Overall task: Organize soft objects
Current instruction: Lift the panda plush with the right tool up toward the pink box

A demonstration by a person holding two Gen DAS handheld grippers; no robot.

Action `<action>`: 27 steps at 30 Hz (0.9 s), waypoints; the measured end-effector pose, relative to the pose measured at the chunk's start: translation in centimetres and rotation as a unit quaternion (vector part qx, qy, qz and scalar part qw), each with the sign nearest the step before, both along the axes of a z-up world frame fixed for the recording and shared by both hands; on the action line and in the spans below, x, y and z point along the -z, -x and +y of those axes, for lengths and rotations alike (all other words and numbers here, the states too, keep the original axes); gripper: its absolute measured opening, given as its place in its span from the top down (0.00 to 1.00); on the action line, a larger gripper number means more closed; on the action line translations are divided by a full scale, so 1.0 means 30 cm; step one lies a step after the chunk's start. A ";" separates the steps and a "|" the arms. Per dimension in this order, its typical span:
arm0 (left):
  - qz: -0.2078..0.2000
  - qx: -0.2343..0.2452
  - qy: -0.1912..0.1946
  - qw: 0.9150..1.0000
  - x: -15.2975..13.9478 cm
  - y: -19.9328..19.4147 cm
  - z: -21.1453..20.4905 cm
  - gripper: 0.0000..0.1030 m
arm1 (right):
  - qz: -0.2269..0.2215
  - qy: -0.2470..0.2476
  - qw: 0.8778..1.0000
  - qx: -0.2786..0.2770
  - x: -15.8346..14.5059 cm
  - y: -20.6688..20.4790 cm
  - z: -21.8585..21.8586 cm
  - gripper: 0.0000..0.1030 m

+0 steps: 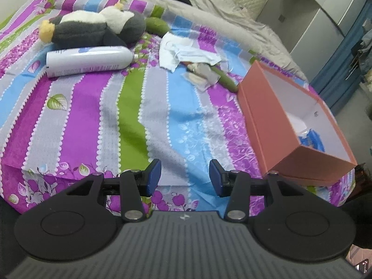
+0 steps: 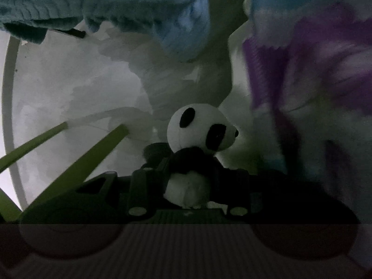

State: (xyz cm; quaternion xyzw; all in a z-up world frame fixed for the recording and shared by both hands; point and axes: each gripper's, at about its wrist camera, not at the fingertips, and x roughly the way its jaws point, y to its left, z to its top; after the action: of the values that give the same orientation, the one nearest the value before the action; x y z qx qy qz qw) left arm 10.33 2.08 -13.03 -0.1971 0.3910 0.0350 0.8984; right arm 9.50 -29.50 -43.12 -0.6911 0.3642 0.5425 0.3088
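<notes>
In the left wrist view my left gripper (image 1: pixel 184 177) is open and empty, low over the striped bedsheet (image 1: pixel 97 116). A grey and white plush penguin (image 1: pixel 93 26) lies at the far left of the bed. A green soft toy (image 1: pixel 158 24) sits behind it, and white cloths (image 1: pixel 186 54) lie mid-bed. In the dim right wrist view my right gripper (image 2: pixel 188 183) is shut on a small plush panda (image 2: pixel 200 134), close to blue knit fabric (image 2: pixel 139 7) and purple striped fabric (image 2: pixel 313 69).
A white bottle (image 1: pixel 89 61) lies in front of the penguin. An open pink box (image 1: pixel 295 125) with a blue item inside stands at the bed's right edge. A grey blanket (image 1: pixel 220 11) covers the far bed. Cupboards (image 1: pixel 309 11) stand at the right.
</notes>
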 end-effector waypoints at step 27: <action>-0.033 0.013 0.004 0.999 -0.137 -0.007 -0.028 0.46 | 0.061 -0.125 0.987 0.085 -0.561 0.002 0.163 0.62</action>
State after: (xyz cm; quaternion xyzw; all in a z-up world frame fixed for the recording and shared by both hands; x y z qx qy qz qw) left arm 10.55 1.23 -8.92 -0.1966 0.3640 0.0151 0.9103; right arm 9.44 -24.62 -26.30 -0.5792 0.3691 0.5967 0.4151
